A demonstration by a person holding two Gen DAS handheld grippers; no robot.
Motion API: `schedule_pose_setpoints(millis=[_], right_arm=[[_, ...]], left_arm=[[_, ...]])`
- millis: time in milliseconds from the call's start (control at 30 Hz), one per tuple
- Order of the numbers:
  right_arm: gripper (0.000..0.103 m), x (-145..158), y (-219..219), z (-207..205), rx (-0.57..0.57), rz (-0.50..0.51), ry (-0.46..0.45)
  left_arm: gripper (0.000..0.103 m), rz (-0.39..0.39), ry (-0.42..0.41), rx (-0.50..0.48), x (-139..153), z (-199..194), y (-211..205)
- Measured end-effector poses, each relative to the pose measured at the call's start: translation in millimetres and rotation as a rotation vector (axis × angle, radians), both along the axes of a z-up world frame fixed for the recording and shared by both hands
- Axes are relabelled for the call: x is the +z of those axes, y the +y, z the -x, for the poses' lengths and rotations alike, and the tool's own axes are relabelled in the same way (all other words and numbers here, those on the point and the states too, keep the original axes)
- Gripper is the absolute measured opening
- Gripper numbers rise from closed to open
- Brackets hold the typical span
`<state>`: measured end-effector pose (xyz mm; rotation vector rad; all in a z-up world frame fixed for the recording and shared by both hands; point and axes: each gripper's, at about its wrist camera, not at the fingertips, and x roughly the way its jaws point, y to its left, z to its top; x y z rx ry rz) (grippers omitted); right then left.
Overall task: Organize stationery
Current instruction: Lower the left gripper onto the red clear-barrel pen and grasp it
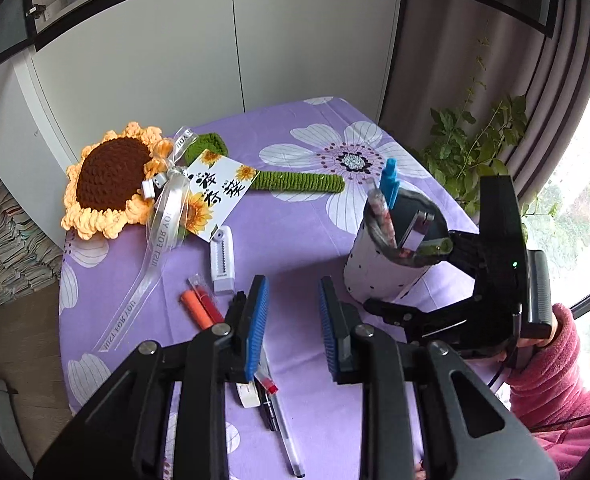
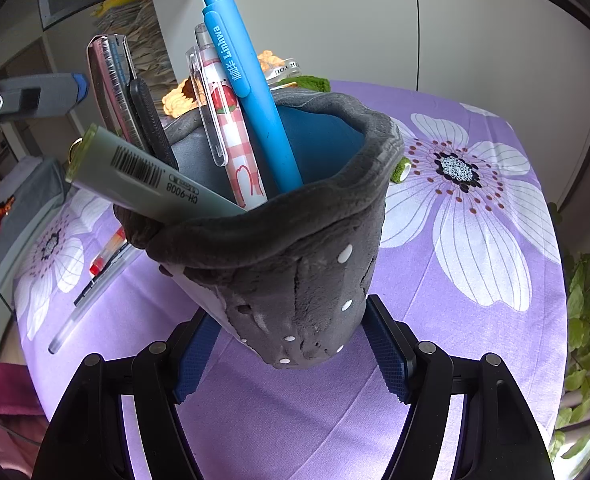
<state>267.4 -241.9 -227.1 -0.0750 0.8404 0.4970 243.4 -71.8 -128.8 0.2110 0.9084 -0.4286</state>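
Open lane: bare purple surface (image 1: 295,240) between the white correction tape (image 1: 222,261) and the pen pouch (image 1: 379,264). Left hand-held gripper (image 1: 293,328) hangs over it, jaws apart, nothing between them.

Left side blocked low: orange and red markers (image 1: 199,306), then loose pens (image 1: 279,420) near the front edge.

Right side blocked: right hand-held gripper (image 2: 291,354) clamps the pouch base. Pouch mouth crowded with blue pen (image 2: 251,88), checked pen (image 2: 231,128), green marker (image 2: 151,180); room remains at its right rim.

Far left: crochet sunflower (image 1: 111,180), ribbon trailing forward.
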Motion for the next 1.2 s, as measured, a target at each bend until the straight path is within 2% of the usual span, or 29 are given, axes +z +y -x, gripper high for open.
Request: schedule_pose_setpoints(millis=[267,600,833,1000,1100,1200], right_arm=[[0.072,0,0,0,0.0,0.0,0.0],[0.072,0,0,0,0.0,-0.001,0.001],[0.072,-1,0,1,0.0,-0.001,0.001],[0.072,0,0,1,0.0,-0.001,0.001],[0.072,0,0,1,0.0,-0.001,0.001],[0.072,-1,-1,1,0.0,-0.001,0.001]], left_arm=[[0.023,-0.058,0.119,0.044,-43,8,21],[0.023,-0.035,0.142,0.214,-51,-35,39],[0.023,-0.032,0.234,0.196,-71,-42,32],[0.022,-0.017,0.263,0.198,-80,-47,32],[0.017,-0.009,0.281,0.208,-82,-49,36],[0.018,0.003,0.292,0.21,-82,-51,37]])
